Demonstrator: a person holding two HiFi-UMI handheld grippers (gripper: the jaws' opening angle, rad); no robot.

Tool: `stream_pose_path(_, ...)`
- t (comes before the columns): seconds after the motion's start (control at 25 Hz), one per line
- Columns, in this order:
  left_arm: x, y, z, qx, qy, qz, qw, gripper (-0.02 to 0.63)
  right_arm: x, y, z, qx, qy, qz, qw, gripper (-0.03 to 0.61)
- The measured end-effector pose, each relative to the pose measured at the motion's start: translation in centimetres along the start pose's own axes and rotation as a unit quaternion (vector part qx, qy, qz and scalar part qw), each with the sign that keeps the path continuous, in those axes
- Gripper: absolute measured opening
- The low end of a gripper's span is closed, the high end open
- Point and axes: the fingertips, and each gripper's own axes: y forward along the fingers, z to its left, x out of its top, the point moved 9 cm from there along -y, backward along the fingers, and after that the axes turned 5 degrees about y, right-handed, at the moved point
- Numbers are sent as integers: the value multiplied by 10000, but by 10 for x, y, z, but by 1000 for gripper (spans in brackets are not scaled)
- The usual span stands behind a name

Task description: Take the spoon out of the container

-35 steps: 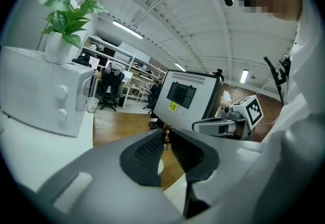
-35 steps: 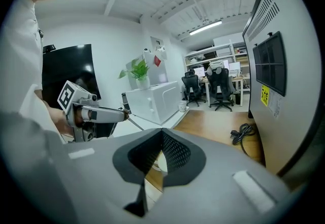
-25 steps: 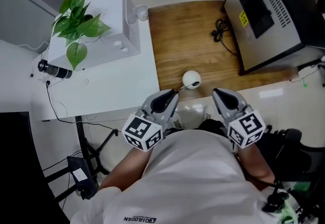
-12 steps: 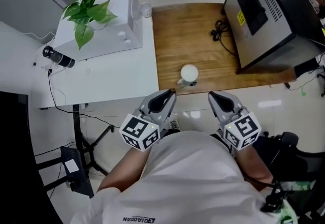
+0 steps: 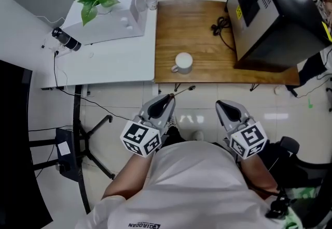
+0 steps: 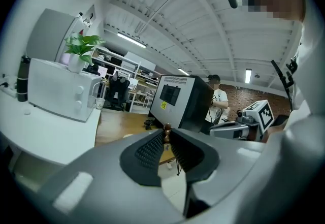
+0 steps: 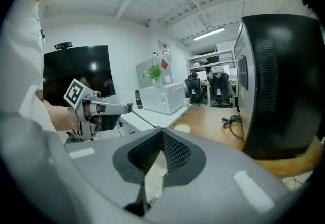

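The white cup [image 5: 183, 62] stands on the wooden bench [image 5: 207, 25], close to its front edge. The spoon [image 5: 184, 89] is outside the cup, on the person's side of it and past the bench edge, over the tiled floor [image 5: 205, 113]. The left gripper [image 5: 169, 99] is clamped on the spoon's thin handle, whose brown beaded end pokes up between the jaws. The right gripper [image 5: 222, 104] hangs right of the cup's line, its jaws together on nothing.
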Motion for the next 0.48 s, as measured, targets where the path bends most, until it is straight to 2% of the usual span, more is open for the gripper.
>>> stream_pose_path(0.24, -24, -20, -38, 334, -76, 52, 9994, 49, -19, -31, 6, 269, -135, 111, 9995, 8)
stream_pose_path(0.48, -31, -35, -52, 372, -76, 140, 9992, 49, -25, -41, 18, 359, -141, 108, 9992, 6)
